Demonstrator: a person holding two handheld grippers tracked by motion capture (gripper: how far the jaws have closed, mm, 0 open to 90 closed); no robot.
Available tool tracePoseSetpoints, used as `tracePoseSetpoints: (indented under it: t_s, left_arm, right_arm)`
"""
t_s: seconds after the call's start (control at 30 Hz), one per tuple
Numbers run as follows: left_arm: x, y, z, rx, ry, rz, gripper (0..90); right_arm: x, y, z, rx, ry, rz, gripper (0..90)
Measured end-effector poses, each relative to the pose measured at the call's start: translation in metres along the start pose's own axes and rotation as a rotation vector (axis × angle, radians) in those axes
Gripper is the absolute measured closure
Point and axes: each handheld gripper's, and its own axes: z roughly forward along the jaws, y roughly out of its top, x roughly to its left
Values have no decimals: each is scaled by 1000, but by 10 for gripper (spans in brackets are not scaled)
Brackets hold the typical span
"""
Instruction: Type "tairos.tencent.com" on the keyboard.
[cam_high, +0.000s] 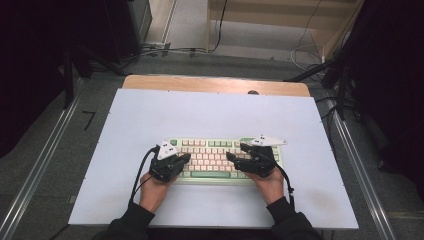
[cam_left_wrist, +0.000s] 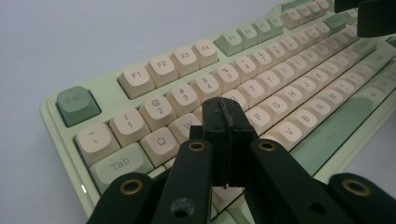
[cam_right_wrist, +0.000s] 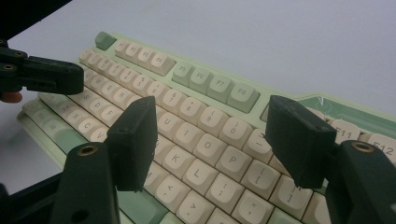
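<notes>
Left gripper (cam_left_wrist: 223, 122) had its jaws pressed together just above the pale green plastic keyboard (cam_high: 220, 159) with cream keys; right gripper (cam_right_wrist: 219, 140) hovered spread beside; pressing looked barely begun.

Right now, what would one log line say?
left tool: shut, over keyboard | right tool: open, nothing held | keyboard: flat on table

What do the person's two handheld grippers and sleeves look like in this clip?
Both the left gripper and right gripper are black, each topped by a grey three-cornered plate with dark marks and trailing a black cable. Brass-coloured rivets dot the jaw links. The sleeves are black.
</notes>
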Motion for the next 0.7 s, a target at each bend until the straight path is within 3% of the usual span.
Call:
tracePoseSetpoints:
  t_s: [0.7]
  left_arm:
    - [0, 0, 4, 37, -4, -27, 900]
  right_arm:
    - [0, 0, 0, 2, -2, 0, 328]
